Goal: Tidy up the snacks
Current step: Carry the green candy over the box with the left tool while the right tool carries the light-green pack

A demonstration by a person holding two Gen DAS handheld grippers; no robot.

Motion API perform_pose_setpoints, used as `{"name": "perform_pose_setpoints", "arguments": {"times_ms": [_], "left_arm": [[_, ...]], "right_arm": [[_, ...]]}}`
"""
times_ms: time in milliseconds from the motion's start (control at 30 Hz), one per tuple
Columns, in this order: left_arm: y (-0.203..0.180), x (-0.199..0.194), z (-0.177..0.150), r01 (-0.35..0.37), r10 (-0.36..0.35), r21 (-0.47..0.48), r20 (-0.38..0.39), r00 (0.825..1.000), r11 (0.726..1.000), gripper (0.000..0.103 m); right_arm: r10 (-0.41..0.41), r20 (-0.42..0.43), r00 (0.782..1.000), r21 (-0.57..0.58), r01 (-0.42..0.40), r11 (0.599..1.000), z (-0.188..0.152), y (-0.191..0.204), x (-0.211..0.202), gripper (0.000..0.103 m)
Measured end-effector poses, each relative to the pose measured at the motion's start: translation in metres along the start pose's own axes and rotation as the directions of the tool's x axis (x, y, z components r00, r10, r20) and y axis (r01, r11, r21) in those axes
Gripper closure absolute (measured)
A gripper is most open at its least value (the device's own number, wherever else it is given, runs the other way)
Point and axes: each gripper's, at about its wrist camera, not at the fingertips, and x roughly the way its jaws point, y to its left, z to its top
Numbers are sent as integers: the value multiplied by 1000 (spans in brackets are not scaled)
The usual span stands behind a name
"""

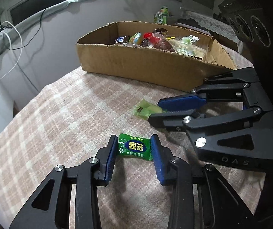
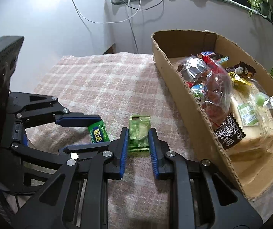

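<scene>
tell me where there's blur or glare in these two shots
Left wrist view: the pale green packet is motion-smeared, the dark green candy sharp, with a light flare at top. Right wrist view: glare washes the wall at upper left; the cardboard box bends with fisheye.

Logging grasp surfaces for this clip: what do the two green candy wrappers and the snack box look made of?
Dark green mint candy: glossy printed plastic film, judging by its sheen and crimped ends. Pale green candy: translucent plastic film with an embossed grid; its contents show through. Snack box: plain brown corrugated cardboard, matte, with ragged torn top edges.
</scene>
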Motion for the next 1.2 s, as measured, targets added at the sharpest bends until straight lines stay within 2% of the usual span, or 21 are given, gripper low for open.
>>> {"name": "perform_pose_setpoints", "arguments": {"times_ms": [267,633,967,1200], "left_arm": [[3,-18,-6,-12,13,-66,10,1000,998,69],[-15,-53,17,-47,51,-64,74,996,997,69],[-49,-53,63,-35,38,-28,134,990,999,69],[-74,-38,91,-8,10,-11,160,987,1000,69]], "right_arm": [[35,31,999,2,-35,999,-3,1,-20,81],[71,142,987,-18,-69,997,0,-7,-84,81],[3,205,979,20,-7,1000,0,-63,-125,81],[-50,199,979,58,39,998,0,-107,-128,81]]}}
